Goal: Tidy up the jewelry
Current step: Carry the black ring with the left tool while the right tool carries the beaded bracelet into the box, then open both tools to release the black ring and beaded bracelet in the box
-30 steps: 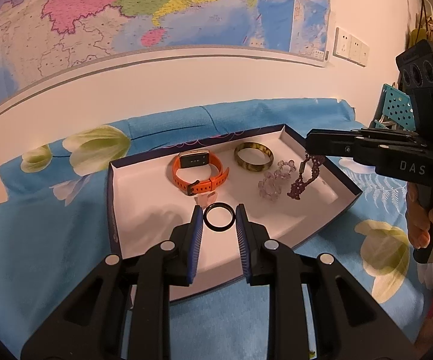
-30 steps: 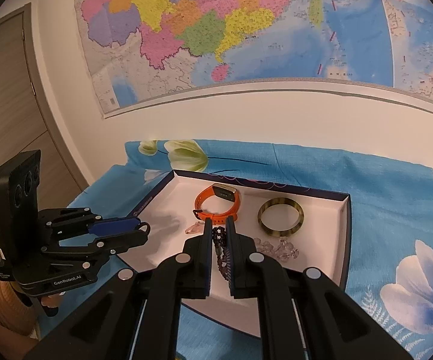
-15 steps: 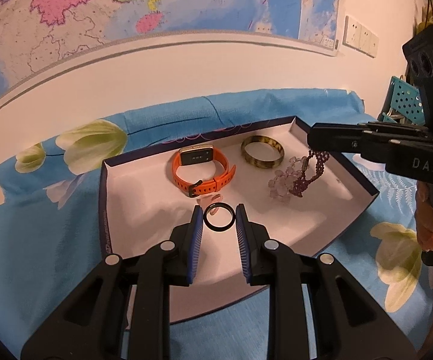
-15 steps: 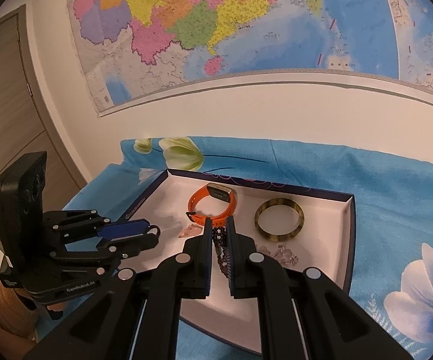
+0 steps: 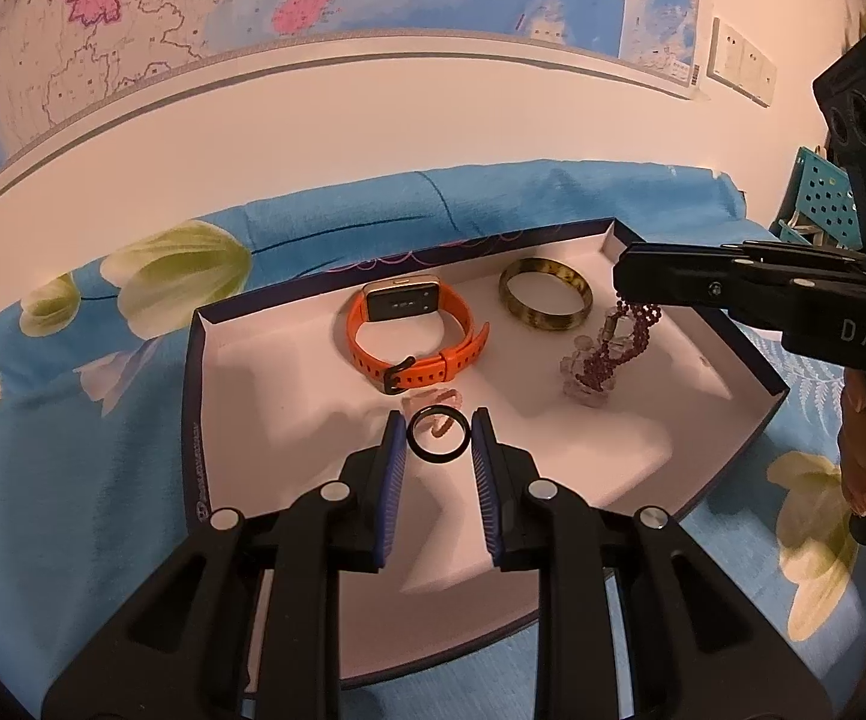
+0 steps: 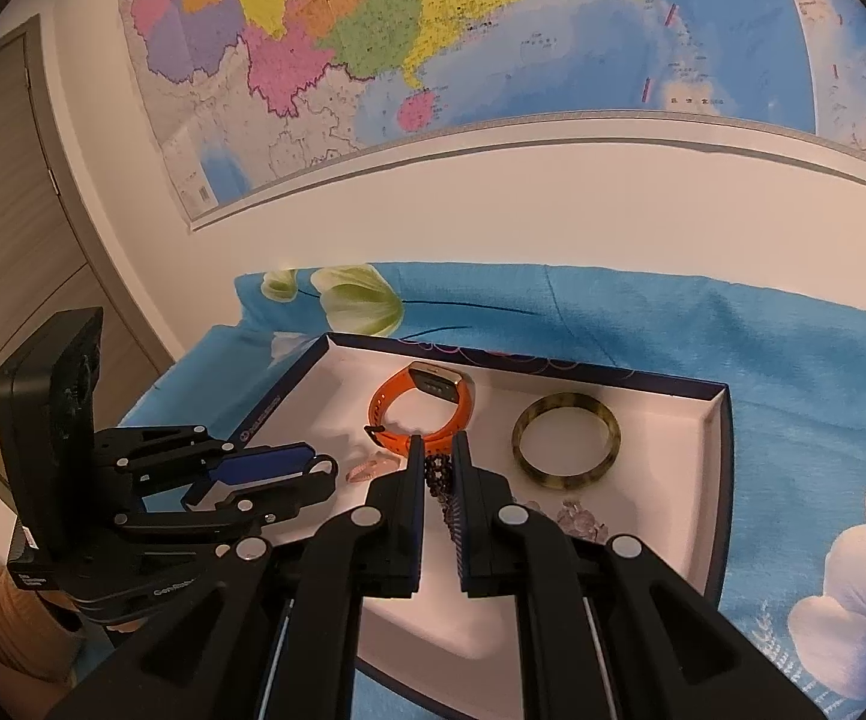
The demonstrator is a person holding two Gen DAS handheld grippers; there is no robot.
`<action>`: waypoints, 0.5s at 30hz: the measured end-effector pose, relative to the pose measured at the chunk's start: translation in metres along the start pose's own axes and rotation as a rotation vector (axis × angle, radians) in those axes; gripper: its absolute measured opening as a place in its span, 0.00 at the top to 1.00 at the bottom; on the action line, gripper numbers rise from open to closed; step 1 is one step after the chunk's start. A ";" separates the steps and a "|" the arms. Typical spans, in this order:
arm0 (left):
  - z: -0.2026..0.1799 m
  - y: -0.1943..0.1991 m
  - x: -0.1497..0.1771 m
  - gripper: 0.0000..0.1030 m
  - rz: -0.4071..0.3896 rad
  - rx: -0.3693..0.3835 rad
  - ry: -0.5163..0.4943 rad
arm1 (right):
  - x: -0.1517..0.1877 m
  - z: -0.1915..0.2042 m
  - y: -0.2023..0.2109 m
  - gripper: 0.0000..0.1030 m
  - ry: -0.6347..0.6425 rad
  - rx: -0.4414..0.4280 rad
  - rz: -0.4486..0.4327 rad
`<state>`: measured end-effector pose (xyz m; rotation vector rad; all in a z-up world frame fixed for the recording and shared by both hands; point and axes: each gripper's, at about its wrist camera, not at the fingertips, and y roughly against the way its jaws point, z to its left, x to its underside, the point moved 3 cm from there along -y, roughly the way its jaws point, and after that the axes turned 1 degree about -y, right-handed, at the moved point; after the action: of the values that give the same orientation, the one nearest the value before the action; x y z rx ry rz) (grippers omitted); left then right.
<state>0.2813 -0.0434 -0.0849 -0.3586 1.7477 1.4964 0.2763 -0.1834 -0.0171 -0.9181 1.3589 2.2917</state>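
white "das" lettering on right claw (image 5: 625,288), clenched on purple bead strand (image 5: 619,348); left claw (image 5: 437,438) grips black ring (image 5: 437,435).

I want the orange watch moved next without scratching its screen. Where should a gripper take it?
Grip the watch by its strap, on the near buckle side, coming from above with one finger inside the loop and one outside. It lies on its edge in the tray, the loop open upward and the screen at the far side, so the near strap is free.

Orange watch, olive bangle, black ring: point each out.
orange watch (image 5: 399,303), left wrist view, on its screen.
olive bangle (image 6: 565,479), right wrist view, on its near rim.
black ring (image 5: 437,456), left wrist view, on its lower edge.
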 end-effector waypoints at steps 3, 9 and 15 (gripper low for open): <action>0.000 -0.004 0.000 0.78 0.007 -0.007 0.001 | -0.001 -0.001 -0.002 0.93 -0.010 -0.013 0.000; 0.002 -0.014 -0.001 0.78 0.030 -0.016 0.002 | -0.005 -0.005 -0.008 0.93 -0.027 -0.024 0.007; 0.002 -0.024 -0.002 0.78 0.058 -0.016 0.006 | -0.004 -0.015 -0.016 0.93 -0.047 -0.007 0.027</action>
<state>0.2992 -0.0479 -0.1005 -0.3232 1.7655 1.5524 0.2935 -0.1887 -0.0302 -0.8469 1.3529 2.3244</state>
